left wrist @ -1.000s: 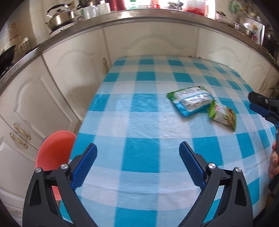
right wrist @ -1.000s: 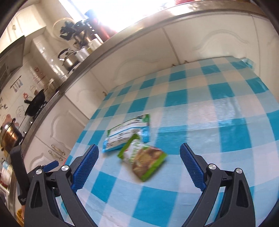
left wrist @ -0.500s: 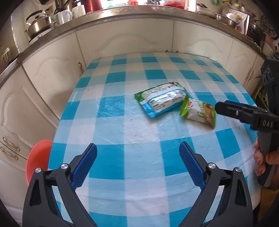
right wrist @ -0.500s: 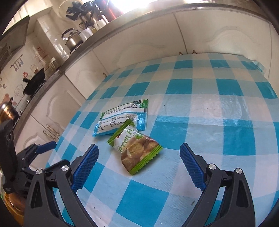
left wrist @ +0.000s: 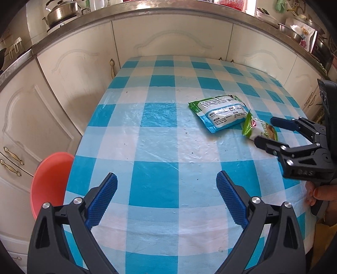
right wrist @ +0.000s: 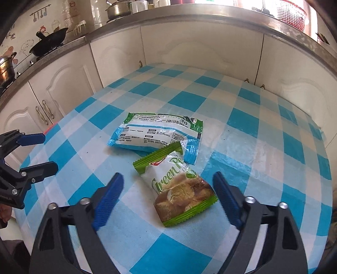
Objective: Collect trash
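- A green-edged snack packet (right wrist: 181, 187) is seen lying flat on the checked tablecloth (right wrist: 263, 147), near the table's edge on the right gripper's side; it is printed with "Green" in green letters and a picture of brown biscuits, and its ends are crimped.
- A larger white, blue and green wrapper (right wrist: 158, 134) lies just behind it, printed side up with a barcode; the packet's top corner appears to overlap it, though actual contact cannot be made out for certain.
- The right gripper (right wrist: 168, 198) is held low over the table with the snack packet between its blue pads; its jaws have just been closing, yet a gap is left on both sides and nothing is gripped.
- The left gripper (left wrist: 166, 196) is held wide apart over bare tablecloth, well away from both wrappers, and nothing is held by it.
- In the left wrist view, the right gripper (left wrist: 265, 132) is seen reaching in from the right, with fingertips of a hand (left wrist: 318, 194) on its handle.
- A red plastic stool or bin (left wrist: 50, 179) is seen beside the table's left edge, below the cloth.
- Cream cabinet doors (left wrist: 172, 40) and a steel-edged counter with a pot (right wrist: 119, 9) stand behind the table; a black wok (right wrist: 49, 41) sits further left.
- Nothing is seen lying between the right gripper's pads and the packet.
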Demonstrator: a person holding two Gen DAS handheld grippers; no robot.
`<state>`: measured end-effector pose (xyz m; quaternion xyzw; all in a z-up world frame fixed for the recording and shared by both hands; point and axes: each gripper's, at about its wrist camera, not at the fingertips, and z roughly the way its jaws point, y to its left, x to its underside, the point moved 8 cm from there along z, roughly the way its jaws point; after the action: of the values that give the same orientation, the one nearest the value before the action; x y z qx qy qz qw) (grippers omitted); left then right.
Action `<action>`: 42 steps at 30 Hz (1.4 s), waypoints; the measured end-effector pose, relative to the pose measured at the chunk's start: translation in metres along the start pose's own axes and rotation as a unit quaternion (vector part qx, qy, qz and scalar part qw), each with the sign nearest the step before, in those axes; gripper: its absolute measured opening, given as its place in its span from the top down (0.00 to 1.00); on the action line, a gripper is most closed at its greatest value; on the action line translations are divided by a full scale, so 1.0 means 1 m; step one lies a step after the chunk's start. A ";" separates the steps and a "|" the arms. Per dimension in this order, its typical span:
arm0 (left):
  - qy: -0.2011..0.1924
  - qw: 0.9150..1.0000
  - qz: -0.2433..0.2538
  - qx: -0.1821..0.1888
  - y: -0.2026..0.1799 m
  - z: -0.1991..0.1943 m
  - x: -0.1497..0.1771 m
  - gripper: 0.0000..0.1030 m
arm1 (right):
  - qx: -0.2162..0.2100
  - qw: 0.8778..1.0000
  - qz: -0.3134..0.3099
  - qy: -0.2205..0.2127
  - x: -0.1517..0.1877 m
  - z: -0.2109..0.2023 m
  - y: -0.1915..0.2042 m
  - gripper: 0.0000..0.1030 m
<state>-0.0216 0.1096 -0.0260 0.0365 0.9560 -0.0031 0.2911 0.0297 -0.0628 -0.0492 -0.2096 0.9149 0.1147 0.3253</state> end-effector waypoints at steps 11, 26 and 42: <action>-0.001 1.000 0.007 0.016 -0.009 0.007 -0.005 0.07 | -0.010 1.000 0.026 0.004 0.000 0.000 -0.012 0.48; -0.020 0.991 0.121 0.050 -0.068 0.019 -0.026 0.07 | 0.006 0.995 0.095 -0.012 0.003 -0.010 -0.048 0.59; 0.033 0.949 0.296 0.102 -0.117 0.086 -0.086 0.07 | 0.034 0.981 0.191 -0.022 0.022 -0.027 -0.115 0.26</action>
<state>0.0893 -0.0154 -0.0516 0.3472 0.9058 -0.0136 0.2423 0.0520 -0.1812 -0.0515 -0.0175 0.9341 0.1479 0.3245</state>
